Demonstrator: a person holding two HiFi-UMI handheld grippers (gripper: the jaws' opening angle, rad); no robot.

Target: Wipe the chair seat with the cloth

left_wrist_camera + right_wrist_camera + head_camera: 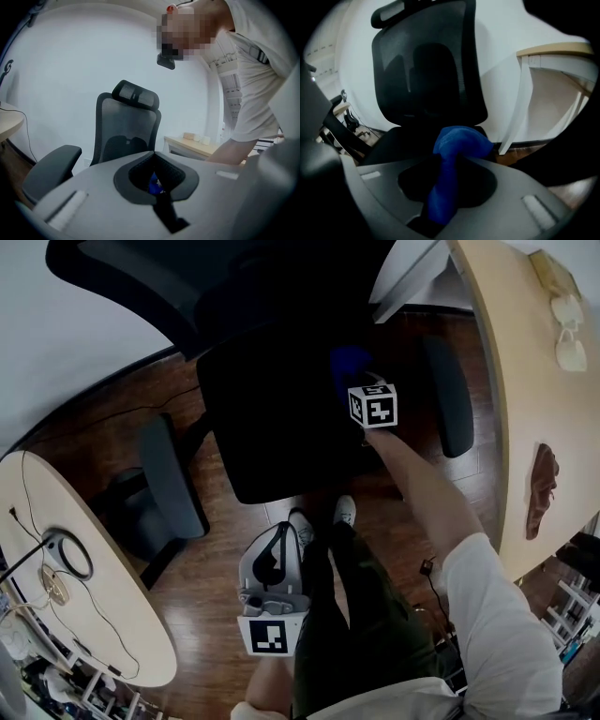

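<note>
A black office chair stands before me, its seat (272,418) in the upper middle of the head view. My right gripper (359,379) is over the seat's right rear part, shut on a blue cloth (351,362). In the right gripper view the cloth (452,154) bunches between the jaws and bulges past them, with the mesh backrest (426,70) behind. My left gripper (281,535) hangs low by my legs, short of the seat's front edge, jaws closed with nothing held. The left gripper view faces the chair's backrest (126,136).
Padded armrests flank the seat, one on the left (169,474) and one on the right (448,395). A curved wooden table (103,615) with cables lies at left, and another wooden table (525,390) at right. My shoes (344,512) stand on the wood floor.
</note>
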